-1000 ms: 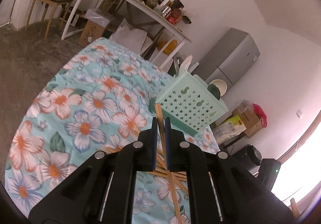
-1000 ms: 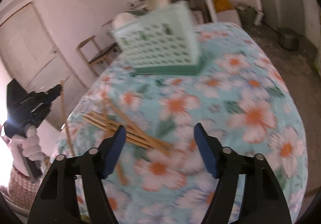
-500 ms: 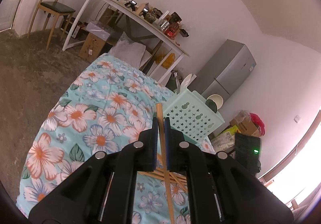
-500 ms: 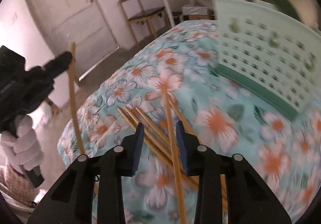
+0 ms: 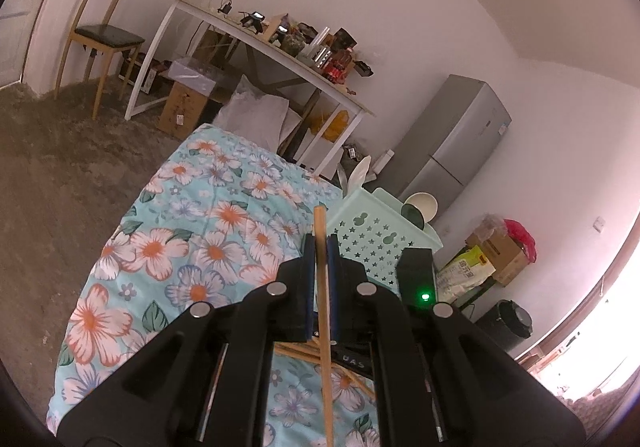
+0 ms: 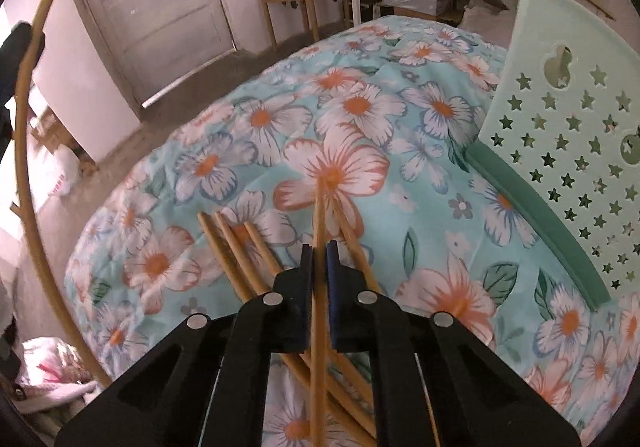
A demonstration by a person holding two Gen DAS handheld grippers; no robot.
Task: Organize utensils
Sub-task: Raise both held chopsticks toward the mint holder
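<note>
Left wrist view: the left gripper has its blue-padded fingers closed to a narrow gap on one slim light-brown wooden chopstick, which passes between the pads and projects past the tips. Right wrist view: the right gripper is likewise clamped on a second wooden chopstick, its far end over the floral turquoise tablecloth. The remaining loose wooden chopsticks lie in a fanned pile on the cloth near its front edge, partly under the right gripper. The pale green star-perforated plastic basket stands near the cloth's right edge. No legible writing is visible.
</note>
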